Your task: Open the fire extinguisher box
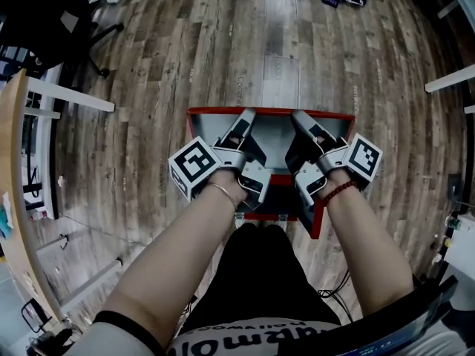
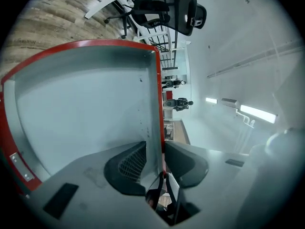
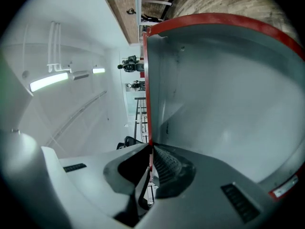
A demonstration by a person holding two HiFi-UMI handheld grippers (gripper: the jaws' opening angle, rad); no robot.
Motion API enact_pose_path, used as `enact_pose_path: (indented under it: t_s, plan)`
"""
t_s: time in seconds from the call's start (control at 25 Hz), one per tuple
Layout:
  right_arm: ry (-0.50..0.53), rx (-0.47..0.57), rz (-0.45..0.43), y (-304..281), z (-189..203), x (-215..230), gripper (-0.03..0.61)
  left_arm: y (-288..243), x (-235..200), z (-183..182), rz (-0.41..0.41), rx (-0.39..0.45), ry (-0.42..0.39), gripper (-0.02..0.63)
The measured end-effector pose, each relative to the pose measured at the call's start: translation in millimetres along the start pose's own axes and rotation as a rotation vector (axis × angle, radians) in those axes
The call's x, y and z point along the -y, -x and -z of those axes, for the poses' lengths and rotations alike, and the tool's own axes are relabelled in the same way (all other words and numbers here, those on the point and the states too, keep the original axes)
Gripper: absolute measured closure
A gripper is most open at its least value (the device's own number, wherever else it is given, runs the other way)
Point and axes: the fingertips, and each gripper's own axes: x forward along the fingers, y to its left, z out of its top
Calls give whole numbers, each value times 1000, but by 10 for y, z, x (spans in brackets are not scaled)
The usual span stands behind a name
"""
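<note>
- The fire extinguisher box [image 1: 320, 215] is red sheet metal with a pale grey inside. It sits on the wooden floor [image 1: 148, 87] right in front of the person's legs.
- Its lid [image 1: 273, 136] is swung up off the body: a flat grey panel with a thin red rim, and its grey inner face shows to the head view.
- The panel's long side runs left to right across the head view. Its far red edge lies away from the person and the box body is below it, nearest the legs.
- The left hand-held gripper [image 1: 247, 116] reaches in from the lower left to that far edge. In its own view its jaws are clamped on the lid's [image 2: 86, 104] thin red-edged flange, one pad on each face, so the left hand-held gripper [image 2: 161, 163] holds it firmly.
- The right hand-held gripper [image 1: 298, 116] mirrors it from the lower right. Its jaws are almost together, pinching the same red rim of the lid [image 3: 224, 89] between the pads of the right hand-held gripper [image 3: 151, 163].
- Both bare forearms stretch forward and converge slightly. The marker cubes [image 1: 194, 167] face outward at the wrists, and both hand-held grippers are rolled onto their sides.
</note>
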Motion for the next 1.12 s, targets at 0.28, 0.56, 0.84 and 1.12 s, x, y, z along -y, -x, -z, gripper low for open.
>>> enact_pose_path:
  t_s: [0.28, 0.56, 0.84, 1.12]
  plan:
    - [8, -10, -32, -78, -70, 85, 548, -158, 113, -1, 176, -48, -67, 578]
    - [-58, 32, -68, -87, -97, 165, 548, -203, 63, -4, 194, -43, -93, 578]
    - [-60, 33, -133, -80, -71, 86, 546, -180, 102, -7, 244, -69, -65, 578]
    - [-59, 87, -103, 54, -12, 127, 428, -72, 106, -61, 240, -22, -53, 577]
